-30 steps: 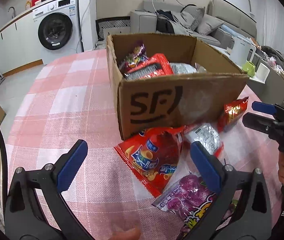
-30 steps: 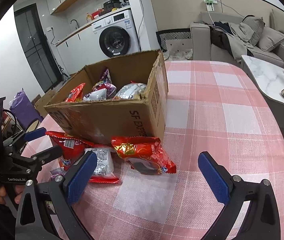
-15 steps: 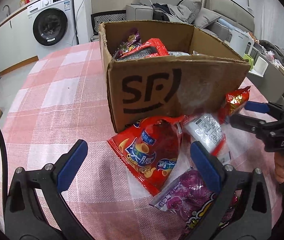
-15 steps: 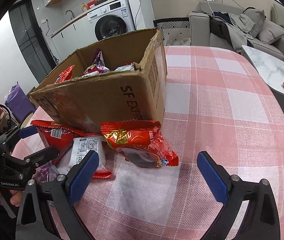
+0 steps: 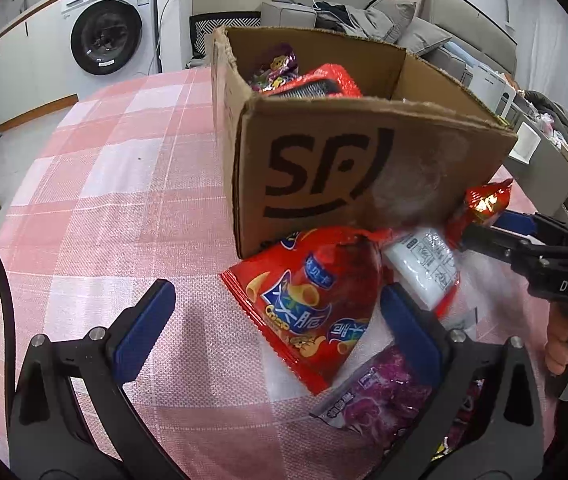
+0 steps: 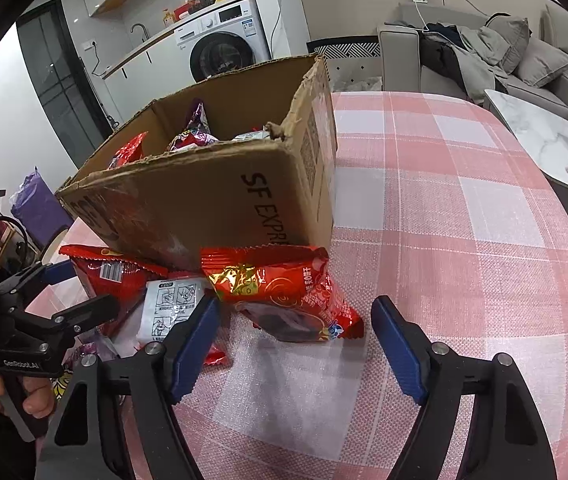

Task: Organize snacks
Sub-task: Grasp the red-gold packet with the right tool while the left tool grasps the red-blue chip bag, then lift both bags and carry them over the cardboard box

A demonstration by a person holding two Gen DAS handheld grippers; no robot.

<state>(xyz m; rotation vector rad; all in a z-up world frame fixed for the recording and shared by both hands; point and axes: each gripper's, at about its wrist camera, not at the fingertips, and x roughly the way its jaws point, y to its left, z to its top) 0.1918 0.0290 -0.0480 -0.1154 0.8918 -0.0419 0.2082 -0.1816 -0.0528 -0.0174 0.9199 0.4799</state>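
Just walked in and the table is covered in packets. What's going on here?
A person is sorting snacks into the cardboard SF box with a gripper in each hand. The right gripper has just been closing around the red and gold snack bag, fingers not yet pressing it. The left gripper hangs open over the red crisp bag. A purple packet and a white packet also lie on the checked tablecloth.
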